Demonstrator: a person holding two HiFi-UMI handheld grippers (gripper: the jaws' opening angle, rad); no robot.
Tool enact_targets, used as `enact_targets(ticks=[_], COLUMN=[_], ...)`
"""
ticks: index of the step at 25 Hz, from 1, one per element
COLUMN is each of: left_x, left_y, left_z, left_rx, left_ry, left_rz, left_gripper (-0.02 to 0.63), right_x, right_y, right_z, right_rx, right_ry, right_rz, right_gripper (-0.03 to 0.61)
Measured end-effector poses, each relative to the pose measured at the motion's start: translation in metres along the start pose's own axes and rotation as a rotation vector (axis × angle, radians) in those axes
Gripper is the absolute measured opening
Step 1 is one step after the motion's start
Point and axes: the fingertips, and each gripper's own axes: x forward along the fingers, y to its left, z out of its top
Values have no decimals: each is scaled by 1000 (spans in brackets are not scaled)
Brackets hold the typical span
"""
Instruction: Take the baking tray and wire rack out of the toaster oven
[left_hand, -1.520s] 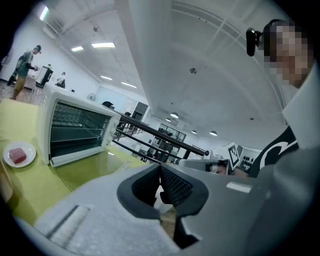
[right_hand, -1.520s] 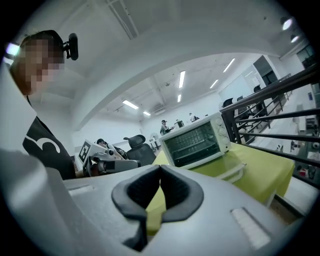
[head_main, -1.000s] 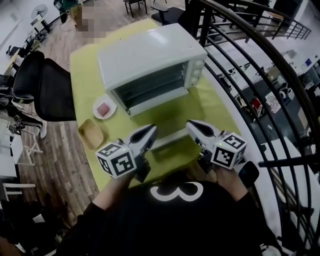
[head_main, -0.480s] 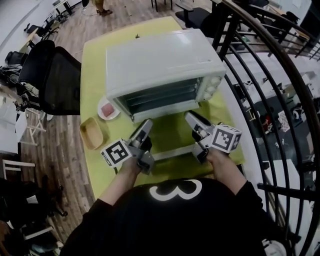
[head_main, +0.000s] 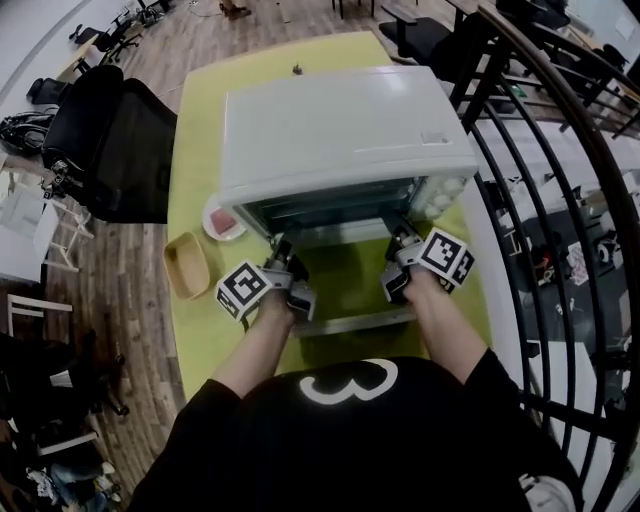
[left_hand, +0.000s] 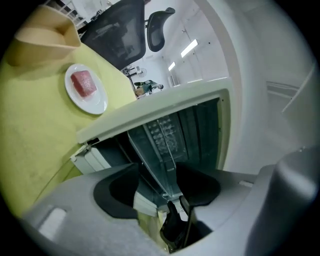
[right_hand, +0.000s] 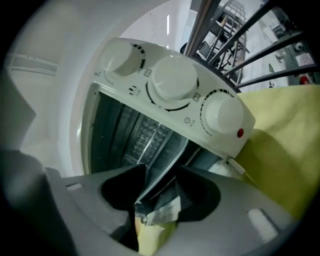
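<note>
1. Two shelves sit inside the toaster oven (head_main: 340, 130). The baking tray (left_hand: 152, 160) shows as a flat metal sheet seen edge-on, and a gridded surface deeper in the cavity reads as the wire rack (left_hand: 164, 136).
2. Left gripper (head_main: 283, 246): at the left of the oven mouth, jaws well apart, having just been opening. The tray's front rim stands between the pads (left_hand: 200, 186), and neither pad presses on it.
3. Right gripper (head_main: 400, 244): at the right of the mouth, beside the three white knobs (right_hand: 175, 80). Its jaws are likewise spread and have just been opening, with the tray's corner between them, ungrasped.
4. The oven door (head_main: 350, 322) lies folded down toward the person, under both wrists.
5. Outward, on the yellow-green table (head_main: 200, 340): a white plate (head_main: 222, 222) bearing a pink block, then a tan dish (head_main: 186, 266). A black chair (head_main: 120, 140) stands to the left and a black railing (head_main: 540, 160) to the right.
6. Change: a second earlier both grippers were clenched and held back over the door's near edge. Both now reach forward and lower, with their marker cubes rolled.
</note>
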Motion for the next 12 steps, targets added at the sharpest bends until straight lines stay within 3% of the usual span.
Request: enact_targets(ticks=[6, 12], left_x=[23, 38], left_y=[29, 37], left_z=[16, 25], left_rx=[-121, -159], left_ry=[-79, -113], left_rz=[67, 86], left_gripper=[222, 221], right_x=[28, 45], right_y=[-17, -21], right_z=[5, 13], right_rx=[126, 184], right_ry=[-40, -74], right_rz=[-36, -43], right_gripper=[207, 207])
